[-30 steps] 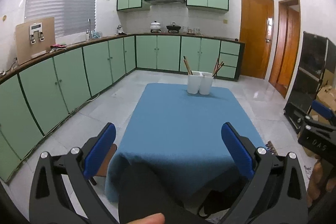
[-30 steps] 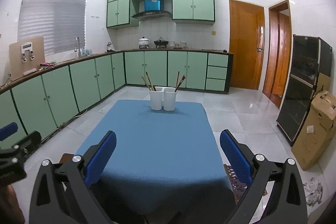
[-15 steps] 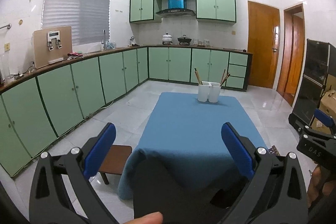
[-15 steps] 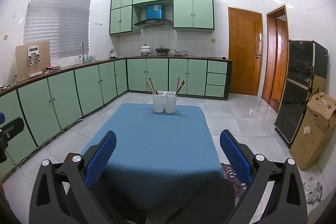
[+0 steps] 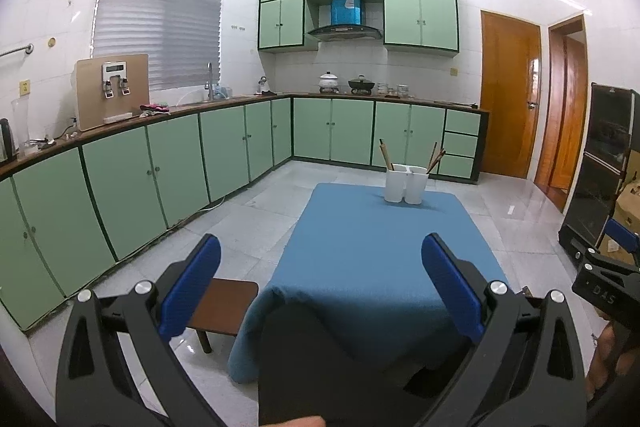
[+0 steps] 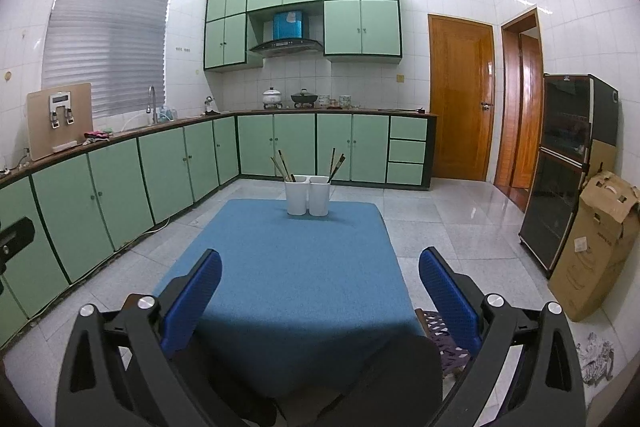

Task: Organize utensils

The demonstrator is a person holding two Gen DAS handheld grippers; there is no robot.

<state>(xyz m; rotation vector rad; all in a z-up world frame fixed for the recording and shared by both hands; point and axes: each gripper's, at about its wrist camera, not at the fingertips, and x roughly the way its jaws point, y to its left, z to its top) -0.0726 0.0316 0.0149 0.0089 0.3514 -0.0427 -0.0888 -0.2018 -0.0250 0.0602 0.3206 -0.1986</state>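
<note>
Two white utensil holders [image 6: 308, 195] stand side by side at the far end of a table covered in blue cloth [image 6: 288, 267]. Brown chopsticks [image 6: 282, 166] lean out of the left holder and more chopsticks [image 6: 336, 163] out of the right one. The same holders [image 5: 405, 183] appear in the left wrist view. My left gripper [image 5: 320, 281] is open and empty, held off the near edge of the table. My right gripper [image 6: 320, 285] is also open and empty, far short of the holders. The right gripper's body [image 5: 608, 283] shows at the right edge of the left wrist view.
A small brown stool [image 5: 222, 307] stands left of the table. Green cabinets [image 5: 168, 171] line the left and far walls. A black cabinet [image 6: 568, 167] and a cardboard box [image 6: 592, 247] stand at the right. A patterned stool [image 6: 440, 327] sits near the table's right corner.
Both grippers have drawn back and tilted up, so the table and holders look farther away and lower. Both stay open and empty.
</note>
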